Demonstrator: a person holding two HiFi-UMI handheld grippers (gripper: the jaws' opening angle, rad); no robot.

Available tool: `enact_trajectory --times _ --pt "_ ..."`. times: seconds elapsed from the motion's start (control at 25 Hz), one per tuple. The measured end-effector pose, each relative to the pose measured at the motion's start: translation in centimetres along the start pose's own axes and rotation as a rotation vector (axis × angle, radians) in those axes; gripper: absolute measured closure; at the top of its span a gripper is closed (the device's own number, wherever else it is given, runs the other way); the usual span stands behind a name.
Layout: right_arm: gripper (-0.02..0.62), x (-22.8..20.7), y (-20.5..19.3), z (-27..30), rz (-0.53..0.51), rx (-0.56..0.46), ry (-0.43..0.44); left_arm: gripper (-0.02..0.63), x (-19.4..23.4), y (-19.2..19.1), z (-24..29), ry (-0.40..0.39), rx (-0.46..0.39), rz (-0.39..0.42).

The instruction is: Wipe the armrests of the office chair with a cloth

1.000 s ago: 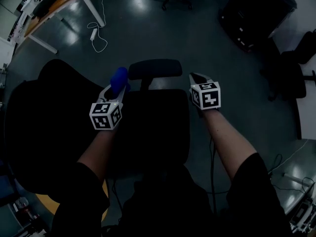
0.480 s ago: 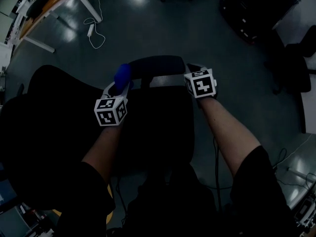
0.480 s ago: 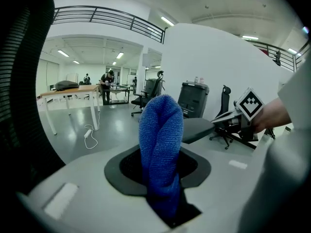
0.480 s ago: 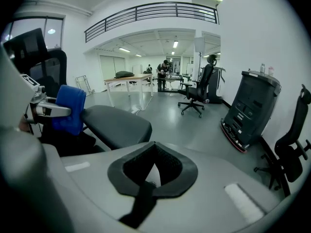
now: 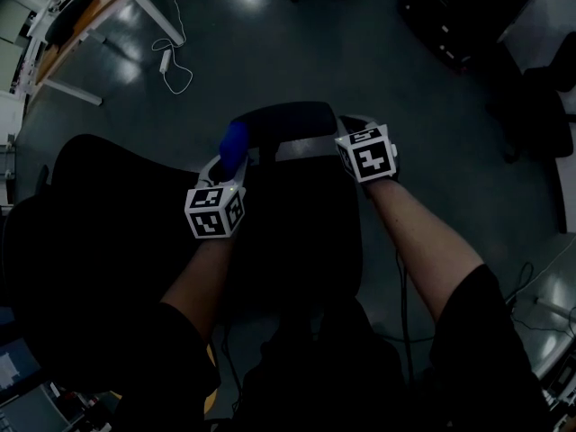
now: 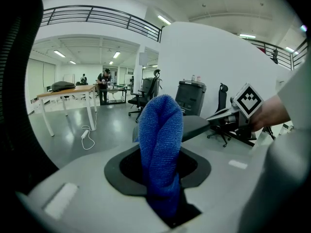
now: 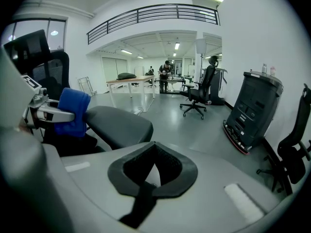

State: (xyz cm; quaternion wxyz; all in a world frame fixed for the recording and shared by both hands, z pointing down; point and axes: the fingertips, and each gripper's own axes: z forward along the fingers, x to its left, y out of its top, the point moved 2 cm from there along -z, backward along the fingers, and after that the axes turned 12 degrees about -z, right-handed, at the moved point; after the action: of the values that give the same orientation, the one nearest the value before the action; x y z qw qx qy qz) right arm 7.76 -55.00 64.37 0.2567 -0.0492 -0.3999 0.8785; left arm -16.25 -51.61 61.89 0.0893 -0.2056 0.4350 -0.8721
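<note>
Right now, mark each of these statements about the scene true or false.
1. The left gripper is shut on a blue microfibre cloth. True.
2. The right gripper holds a second cloth. False: its jaws are together with nothing between them.
3. The blue cloth is lying on the grey floor. False: it stands up out of the left gripper, beside the dark pad at the top of the black office chair.
4. A wooden-topped desk with white legs stands in the room. True.
5. A white cable lies on the floor near that desk. True.
</note>
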Motion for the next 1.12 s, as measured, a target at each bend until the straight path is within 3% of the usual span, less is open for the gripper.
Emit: enact_trajectory --times 0.24,0.56,0.72,1.12 --pt "0.595 0.4 0.2 -0.4 0.006 -0.02 0.017 0.468 -4.9 -0.4 1.7 -0.098 0.027 0.059" --pt "0.595 0.4 0.0 -0.5 0.039 -0.06 0.029 0.468 -7.3 -0.2 3.2 -0.098 0.02 0.032" --pt "0.595 0.5 0.1 -0.5 0.047 -0.065 0.031 0.468 -10.4 -0.2 4.1 -0.172 0.042 0.087" --pt "0.595 1.3 0.0 -0.6 0.113 -0.076 0.048 0.468 -17.4 -0.5 6.3 -0.308 0.078 0.132"
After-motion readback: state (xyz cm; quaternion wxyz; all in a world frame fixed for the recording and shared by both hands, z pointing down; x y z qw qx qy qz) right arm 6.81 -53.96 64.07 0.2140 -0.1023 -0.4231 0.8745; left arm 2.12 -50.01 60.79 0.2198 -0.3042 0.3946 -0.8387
